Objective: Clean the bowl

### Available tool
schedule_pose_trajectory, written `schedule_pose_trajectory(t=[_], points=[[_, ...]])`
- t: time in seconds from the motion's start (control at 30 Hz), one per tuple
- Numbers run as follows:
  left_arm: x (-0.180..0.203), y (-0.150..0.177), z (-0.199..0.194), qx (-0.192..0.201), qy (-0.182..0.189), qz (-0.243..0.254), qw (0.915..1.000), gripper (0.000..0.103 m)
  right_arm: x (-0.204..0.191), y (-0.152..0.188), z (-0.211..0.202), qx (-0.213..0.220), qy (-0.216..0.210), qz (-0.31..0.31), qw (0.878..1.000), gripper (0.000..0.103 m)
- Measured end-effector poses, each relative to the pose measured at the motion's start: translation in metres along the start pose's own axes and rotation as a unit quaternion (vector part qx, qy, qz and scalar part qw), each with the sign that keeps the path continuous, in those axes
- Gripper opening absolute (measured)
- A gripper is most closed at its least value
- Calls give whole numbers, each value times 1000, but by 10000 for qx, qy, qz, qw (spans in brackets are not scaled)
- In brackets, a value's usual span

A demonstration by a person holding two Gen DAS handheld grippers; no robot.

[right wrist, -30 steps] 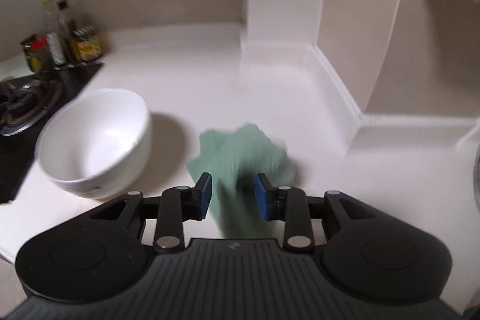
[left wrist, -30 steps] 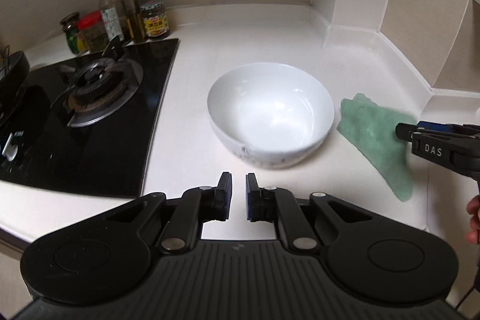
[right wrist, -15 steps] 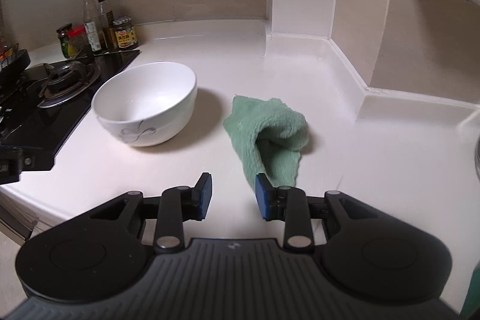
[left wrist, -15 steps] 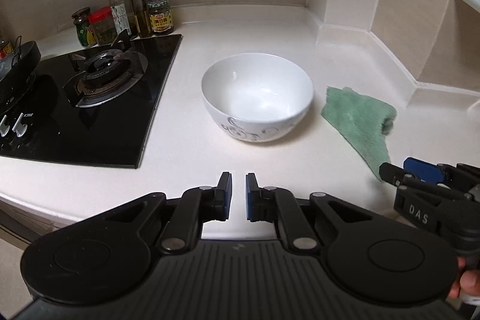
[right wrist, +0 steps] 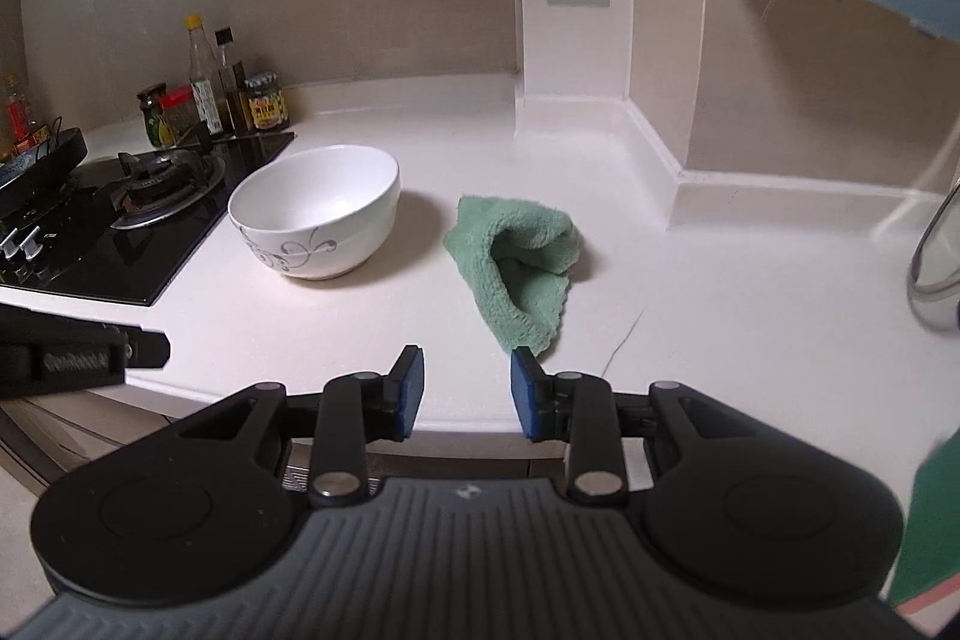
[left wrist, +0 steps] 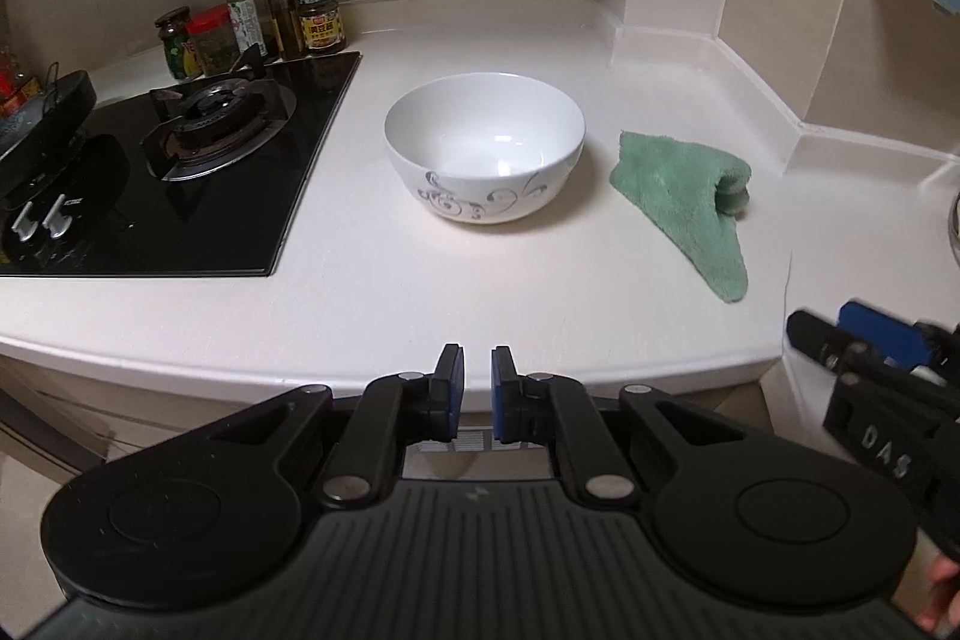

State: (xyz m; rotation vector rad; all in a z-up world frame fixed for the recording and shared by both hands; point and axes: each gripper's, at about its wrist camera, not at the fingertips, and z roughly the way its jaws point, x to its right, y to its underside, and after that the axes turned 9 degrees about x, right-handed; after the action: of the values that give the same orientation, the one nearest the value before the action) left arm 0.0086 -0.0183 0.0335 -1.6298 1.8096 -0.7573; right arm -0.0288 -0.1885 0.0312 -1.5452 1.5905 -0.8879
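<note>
A white bowl (left wrist: 485, 148) (right wrist: 315, 214) with a grey swirl pattern stands upright and empty on the pale counter. To its right lies a crumpled green cloth (left wrist: 684, 184) (right wrist: 516, 250), partly folded over itself. My left gripper (left wrist: 477, 358) hovers at the counter's front edge, well short of the bowl, shut to a narrow slit with nothing between its pads. My right gripper (right wrist: 467, 364) stands open and empty at the front edge, just short of the cloth's near tip. Each gripper's tip shows in the other's view: right gripper (left wrist: 840, 334), left gripper (right wrist: 144, 346).
A black gas hob (left wrist: 180, 184) (right wrist: 120, 232) lies left of the bowl. Several sauce bottles and jars (left wrist: 258, 16) (right wrist: 210, 100) stand behind it by the wall. A raised ledge (left wrist: 750, 82) borders the counter at back right. A pot rim (right wrist: 930, 274) shows at far right.
Both grippers have drawn back from the bowl and cloth toward the counter's front edge. The cloth stays where it lay, free of the right gripper. Bowl unmoved.
</note>
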Motion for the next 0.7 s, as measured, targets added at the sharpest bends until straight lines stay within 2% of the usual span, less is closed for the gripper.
schedule_pose_trajectory(t=[0.4, 0.7], points=[[-12, 11, -27, 172, -478, -208, 9985, 8, -18, -15, -25, 100, 275, 195, 9994, 27], [-25, 22, -43, 258, -593, -424, 9970, 8, -33, -15, -46, 83, 331, 62, 9994, 27]])
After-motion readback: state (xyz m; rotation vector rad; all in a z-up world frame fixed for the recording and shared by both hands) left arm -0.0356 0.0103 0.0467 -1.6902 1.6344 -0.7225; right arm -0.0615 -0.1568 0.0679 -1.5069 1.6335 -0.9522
